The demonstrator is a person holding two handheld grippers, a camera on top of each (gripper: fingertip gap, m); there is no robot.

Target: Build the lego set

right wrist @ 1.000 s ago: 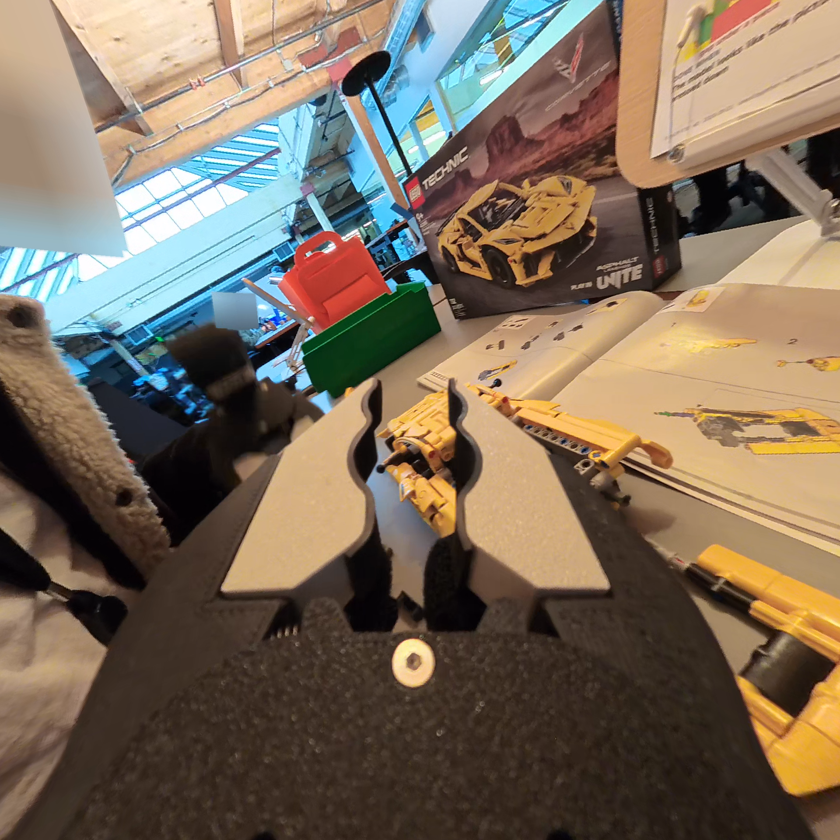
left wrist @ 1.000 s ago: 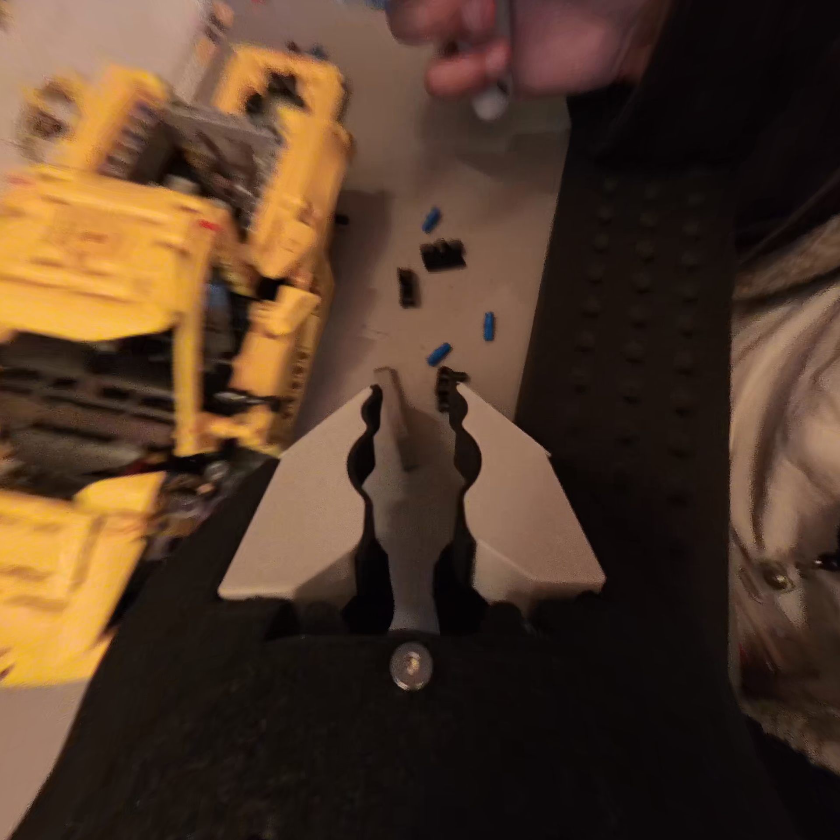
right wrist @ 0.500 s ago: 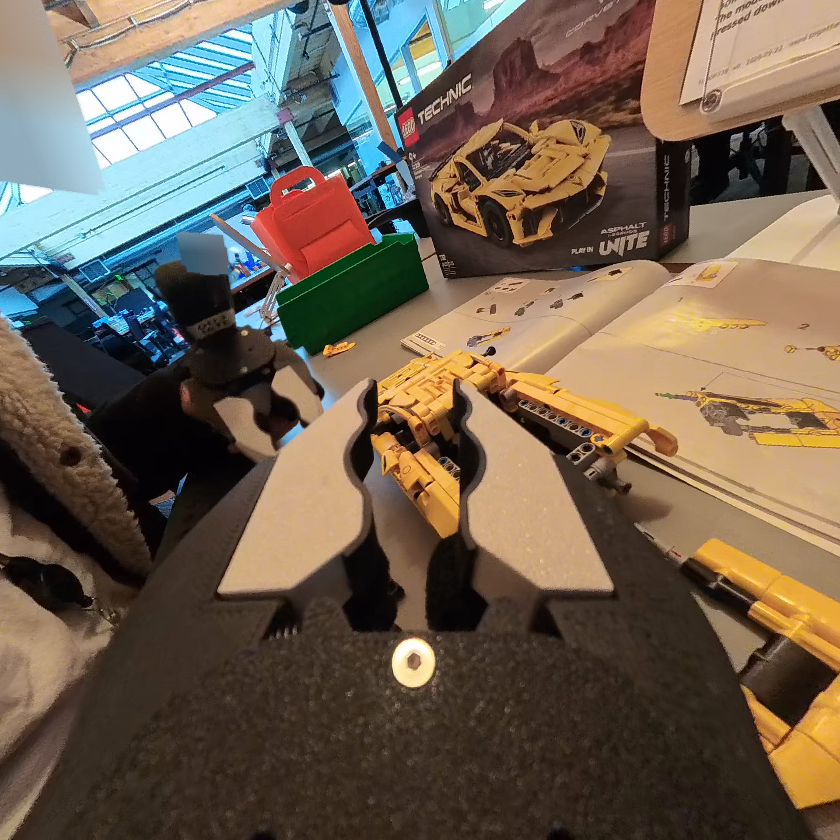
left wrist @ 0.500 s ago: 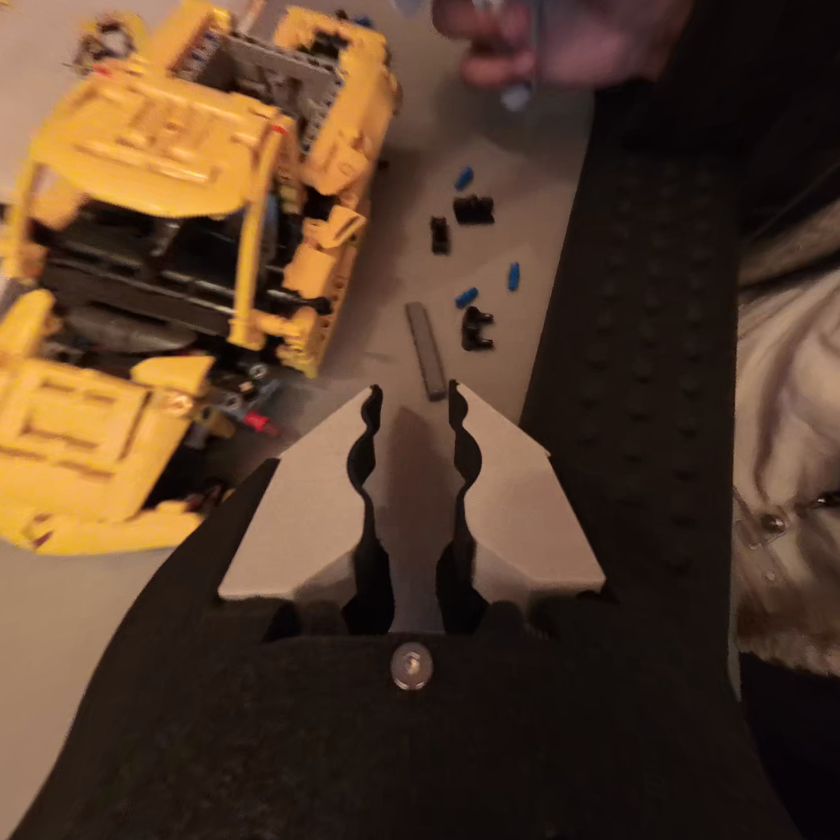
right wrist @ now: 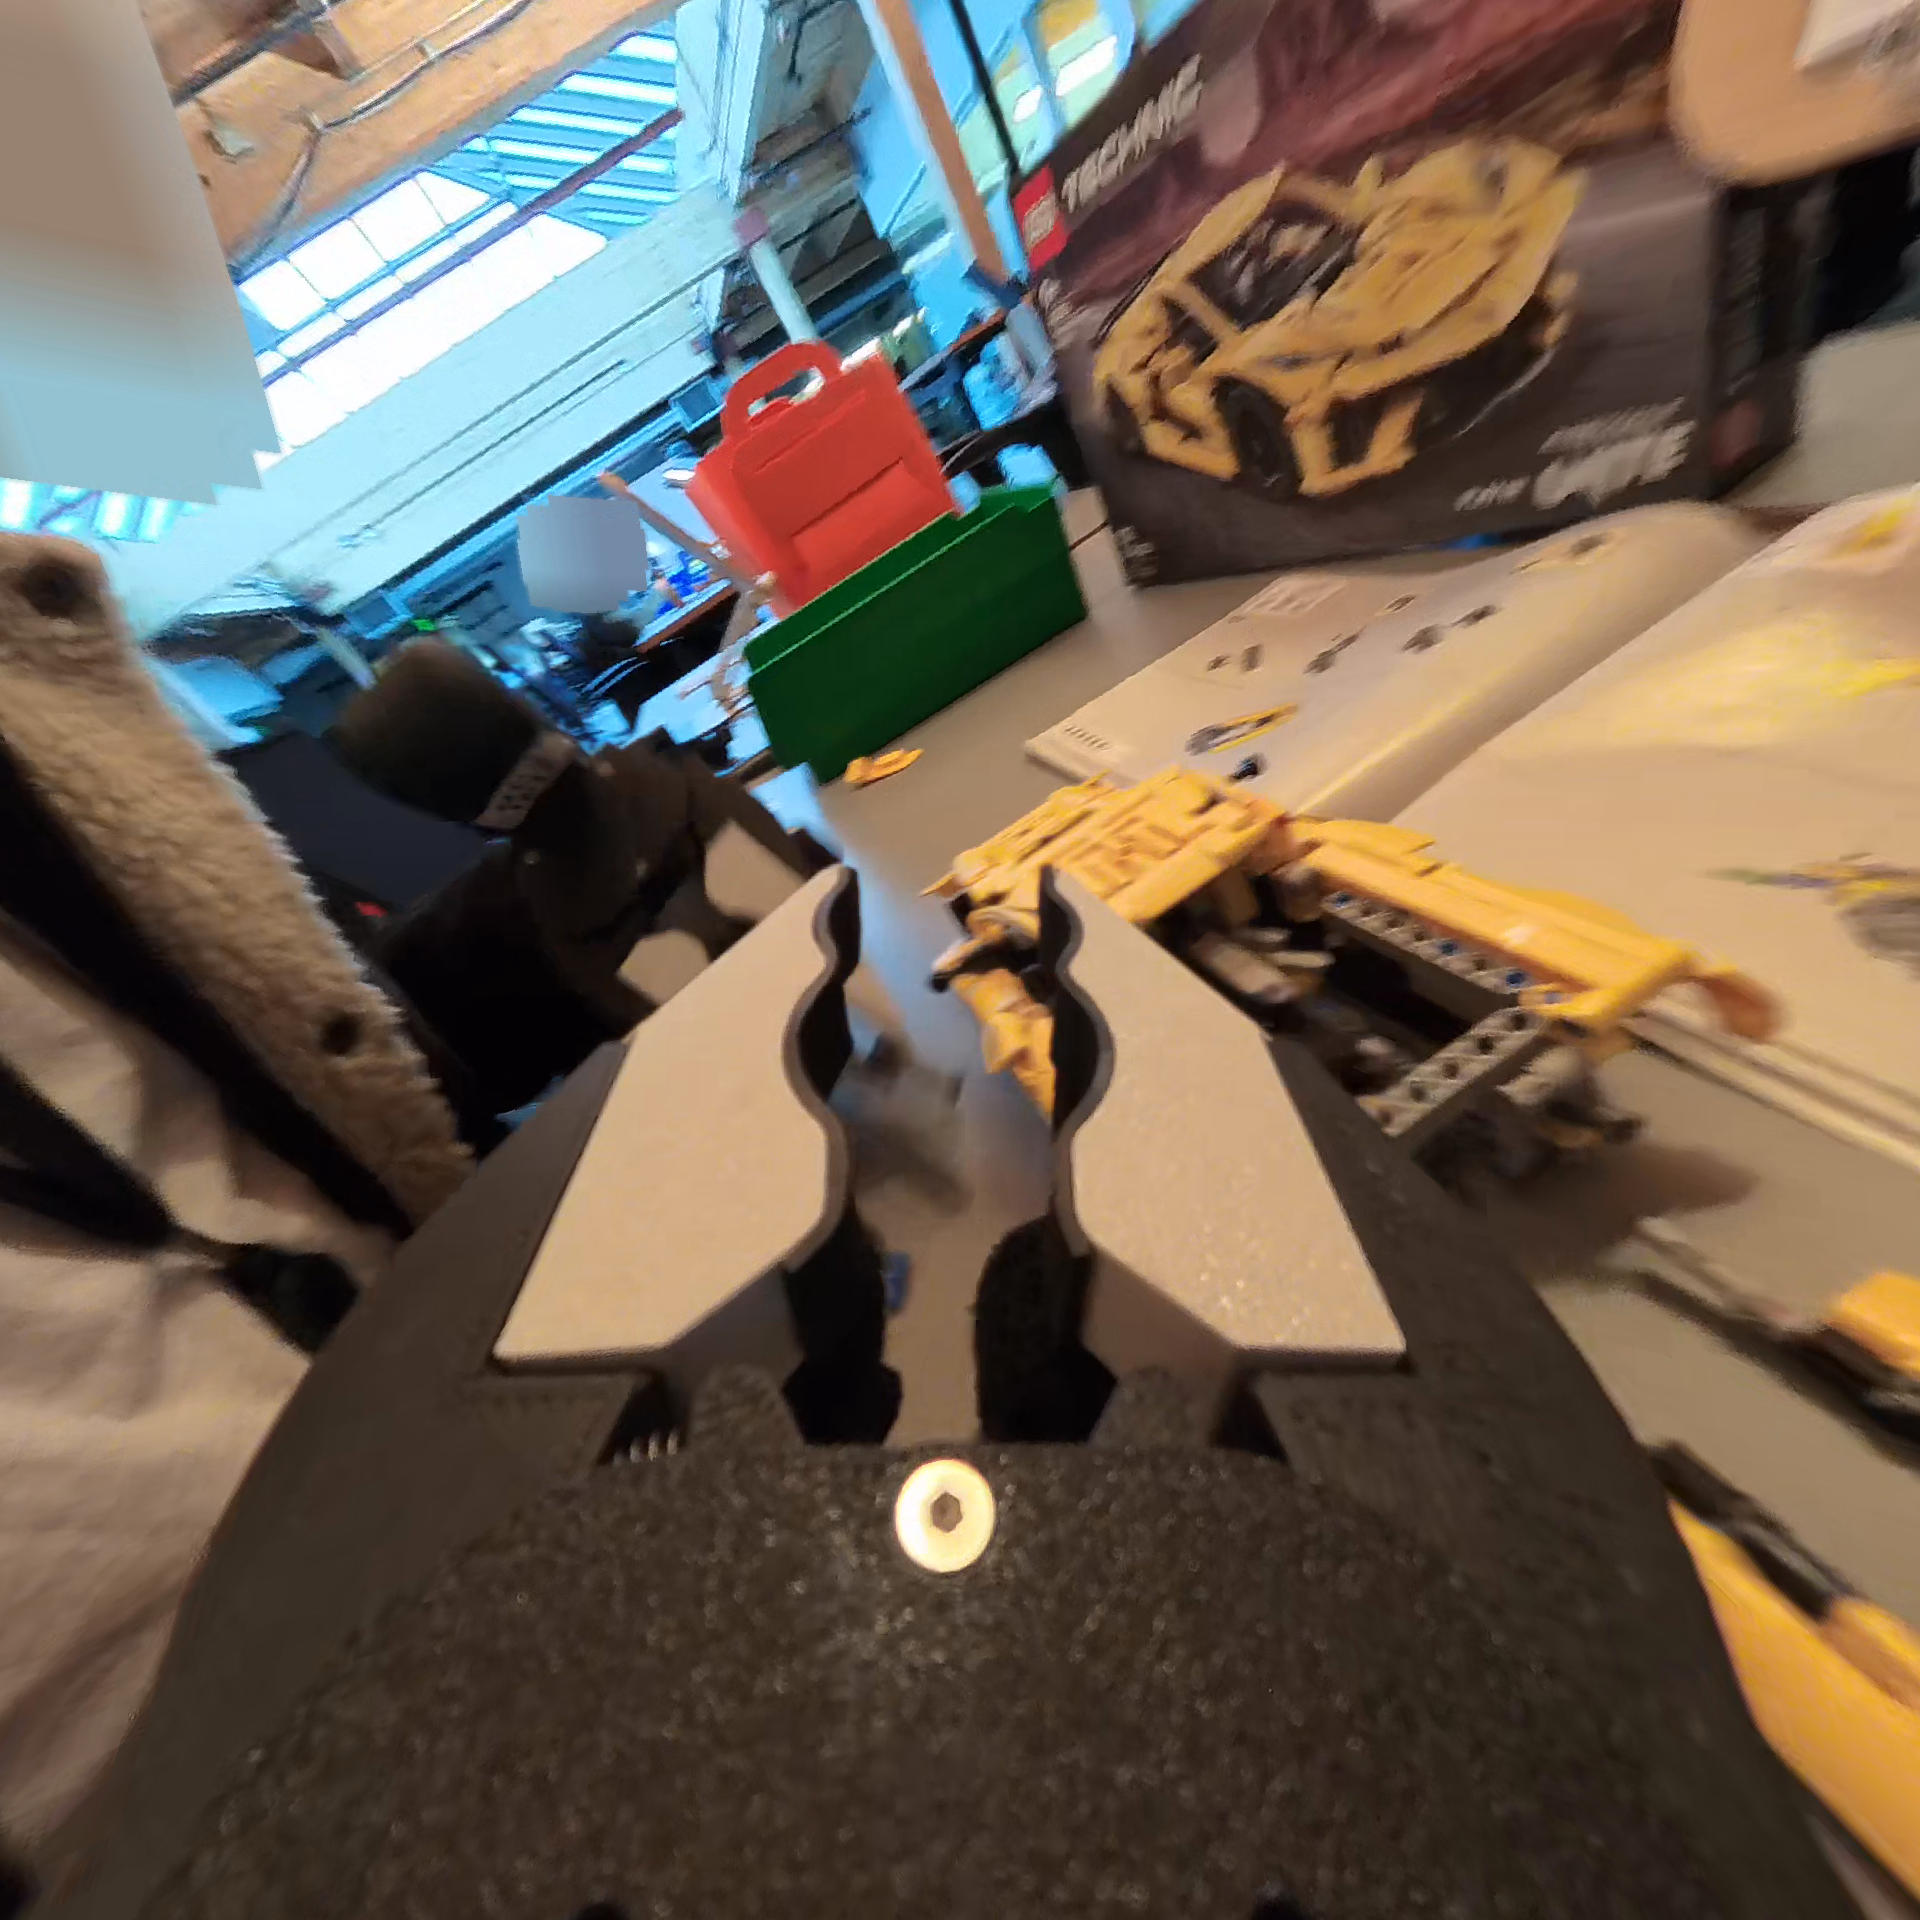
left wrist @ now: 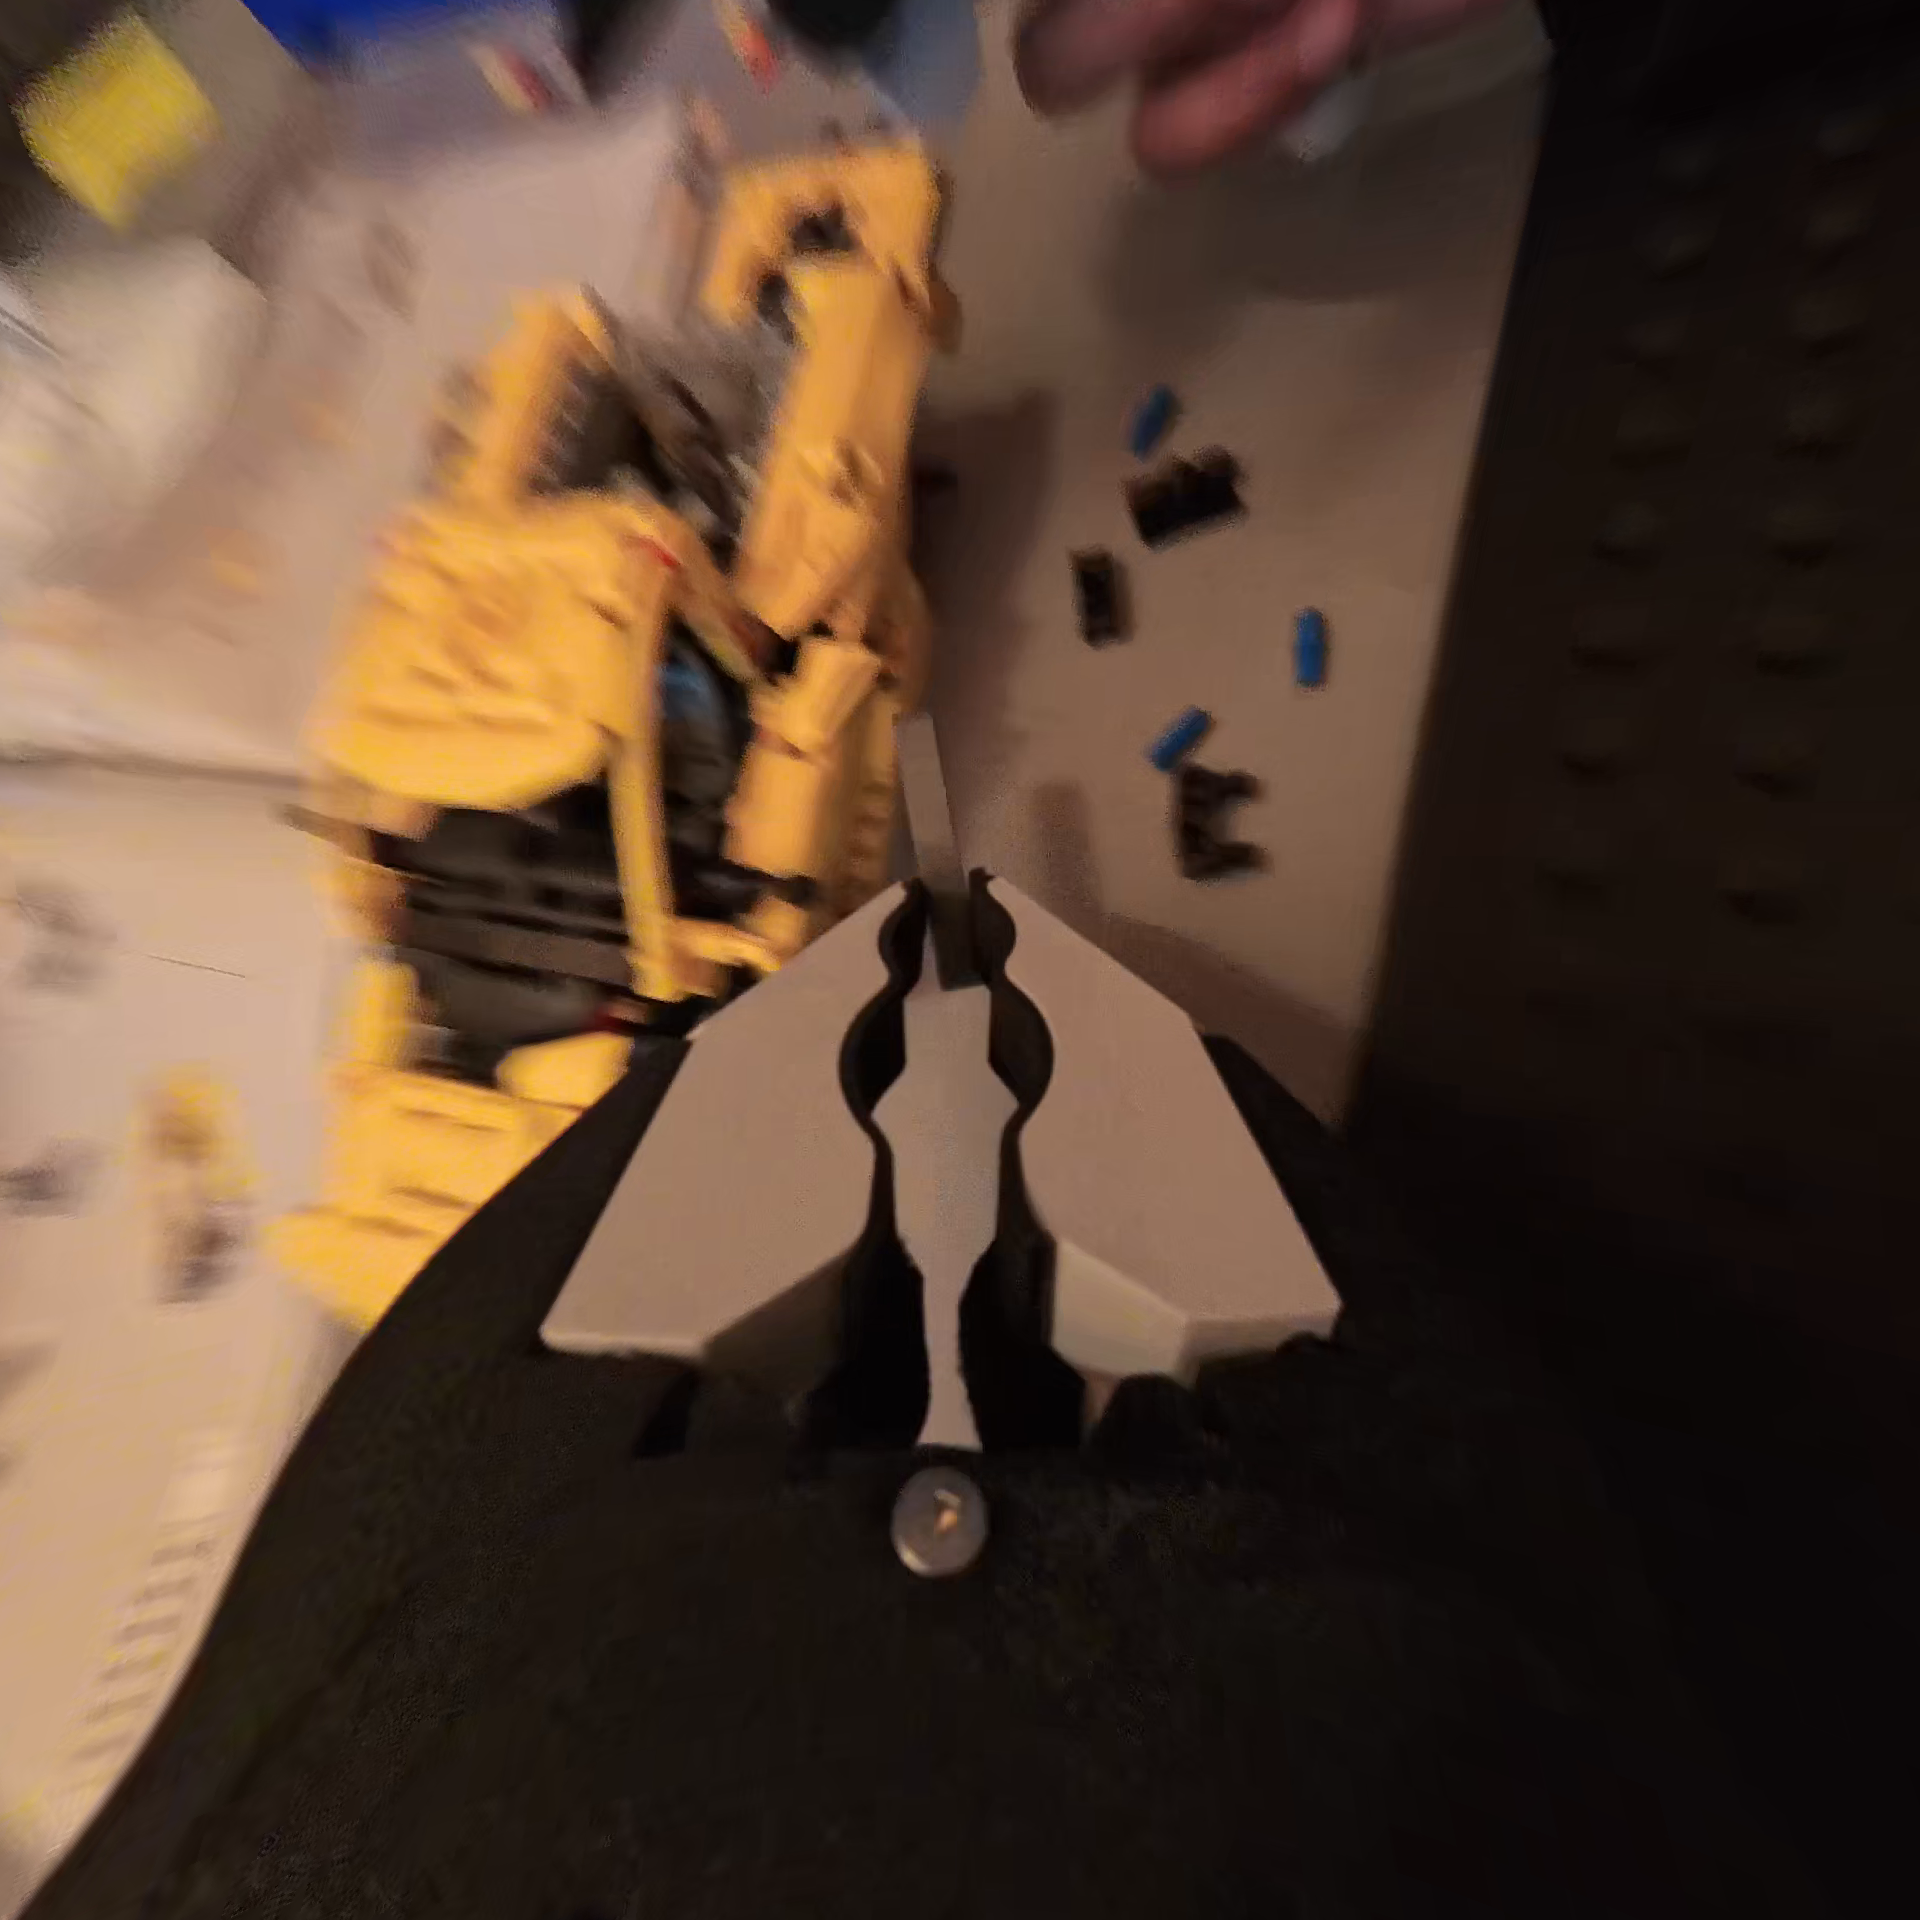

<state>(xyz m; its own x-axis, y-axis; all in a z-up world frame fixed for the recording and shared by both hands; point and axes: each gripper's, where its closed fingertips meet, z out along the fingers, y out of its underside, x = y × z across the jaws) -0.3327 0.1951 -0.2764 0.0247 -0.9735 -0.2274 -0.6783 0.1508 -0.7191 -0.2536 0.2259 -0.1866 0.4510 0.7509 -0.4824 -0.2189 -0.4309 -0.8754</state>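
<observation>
Pinching a slim grey beam between its fingertips, our left hand-held gripper has its jaws drawn nearly together on the lower end of that piece, which sticks out forward just beside the yellow lego car. We see the car blurred in the left wrist view, a half-built body of yellow panels over a dark frame, standing on the grey tabletop. Near it on the same surface lie loose parts: small blue pins and several black connectors, scattered apart from each other. A person's hand shows at the top edge of that view, and a dark studded band runs down its right side.

Our right hand-held gripper holds nothing; its grey fingers stand spread with bare tabletop visible between them. Just past them we see the yellow car's body and a grey holed beam jutting from it. An open instruction booklet lies behind the car, toward the far side of the tabletop. Farther back stand the set's box, a green bin and a red case in it. A fleece sleeve fills the left edge.
</observation>
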